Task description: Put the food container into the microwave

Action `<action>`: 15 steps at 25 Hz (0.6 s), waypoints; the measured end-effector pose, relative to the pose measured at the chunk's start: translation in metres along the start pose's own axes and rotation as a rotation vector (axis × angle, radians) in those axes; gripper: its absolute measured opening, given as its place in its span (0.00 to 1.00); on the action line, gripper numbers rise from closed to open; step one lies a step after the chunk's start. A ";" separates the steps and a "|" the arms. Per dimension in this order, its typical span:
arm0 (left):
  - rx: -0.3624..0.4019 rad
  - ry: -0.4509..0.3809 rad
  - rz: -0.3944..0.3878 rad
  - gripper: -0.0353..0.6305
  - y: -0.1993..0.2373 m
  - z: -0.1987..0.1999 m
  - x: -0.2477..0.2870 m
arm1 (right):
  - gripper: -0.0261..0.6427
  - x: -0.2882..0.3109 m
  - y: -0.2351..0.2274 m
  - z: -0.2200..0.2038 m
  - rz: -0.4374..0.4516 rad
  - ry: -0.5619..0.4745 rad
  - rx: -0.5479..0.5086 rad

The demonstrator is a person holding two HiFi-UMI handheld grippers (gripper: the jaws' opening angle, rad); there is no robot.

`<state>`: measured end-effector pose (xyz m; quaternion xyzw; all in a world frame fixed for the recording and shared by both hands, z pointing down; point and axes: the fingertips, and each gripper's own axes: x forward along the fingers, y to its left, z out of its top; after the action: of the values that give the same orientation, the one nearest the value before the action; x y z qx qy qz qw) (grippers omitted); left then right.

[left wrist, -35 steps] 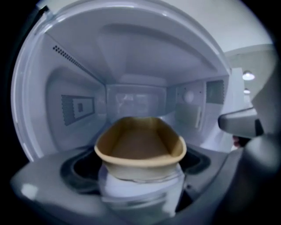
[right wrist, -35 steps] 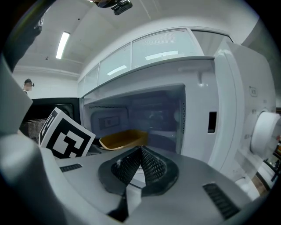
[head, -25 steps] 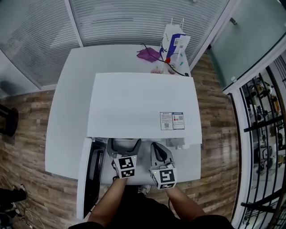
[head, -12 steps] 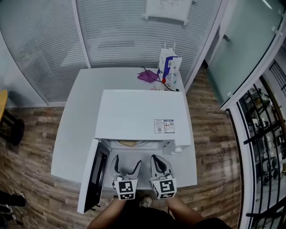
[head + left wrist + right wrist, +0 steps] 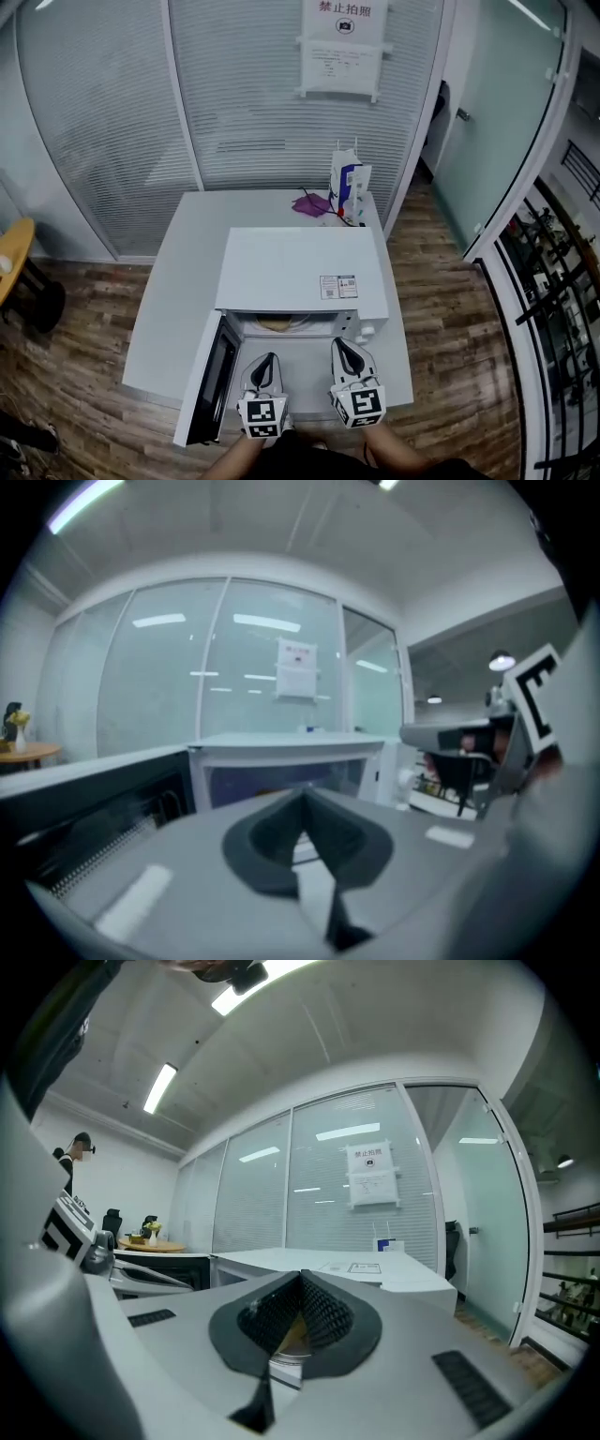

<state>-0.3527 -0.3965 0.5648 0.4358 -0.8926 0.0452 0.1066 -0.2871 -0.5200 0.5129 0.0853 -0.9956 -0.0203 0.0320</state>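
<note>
The white microwave [image 5: 300,272] stands on a white table [image 5: 178,309] with its door [image 5: 211,380] swung open to the left. The food container [image 5: 275,323], pale with yellowish contents, sits inside the cavity. Both grippers hang in front of the opening, outside it. My left gripper [image 5: 266,357] is shut with nothing in it and points at the cavity [image 5: 281,785]. My right gripper [image 5: 343,343] is also shut and empty. In the right gripper view a sliver of the container [image 5: 292,1333] shows beyond the closed jaws.
A blue-and-white bag [image 5: 348,192] and a purple item [image 5: 312,203] lie at the table's back edge behind the microwave. Glass partitions with blinds run behind the table. A yellow round table [image 5: 14,248] stands at the far left. The floor is wood.
Both grippers have drawn back out of the microwave toward me. The left gripper, open half a second ago, has shut. The view has pulled back and up.
</note>
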 end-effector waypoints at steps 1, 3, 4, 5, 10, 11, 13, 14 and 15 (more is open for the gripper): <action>0.001 -0.005 -0.004 0.06 0.000 0.003 -0.002 | 0.05 -0.002 0.000 0.004 0.001 -0.007 0.001; -0.002 -0.011 -0.009 0.06 0.000 0.008 -0.006 | 0.05 -0.005 0.003 0.009 0.007 -0.014 0.000; -0.003 -0.014 -0.011 0.06 0.001 0.010 -0.008 | 0.05 -0.006 0.005 0.011 0.012 -0.014 -0.002; -0.001 -0.017 -0.013 0.06 0.001 0.012 -0.010 | 0.05 -0.007 0.007 0.014 0.019 -0.013 -0.005; 0.020 -0.046 -0.008 0.06 0.001 0.023 -0.016 | 0.05 -0.012 0.012 0.027 0.038 -0.022 -0.025; 0.022 -0.050 -0.009 0.06 0.001 0.025 -0.017 | 0.05 -0.012 0.013 0.030 0.038 -0.027 -0.026; 0.028 -0.061 -0.005 0.06 0.002 0.028 -0.018 | 0.05 -0.013 0.014 0.035 0.038 -0.038 -0.029; 0.031 -0.067 0.001 0.06 0.004 0.030 -0.019 | 0.05 -0.013 0.015 0.037 0.037 -0.044 -0.030; 0.033 -0.071 0.006 0.06 0.006 0.031 -0.020 | 0.05 -0.013 0.015 0.040 0.036 -0.048 -0.031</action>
<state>-0.3496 -0.3830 0.5298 0.4360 -0.8963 0.0446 0.0674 -0.2797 -0.5013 0.4734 0.0663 -0.9971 -0.0371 0.0096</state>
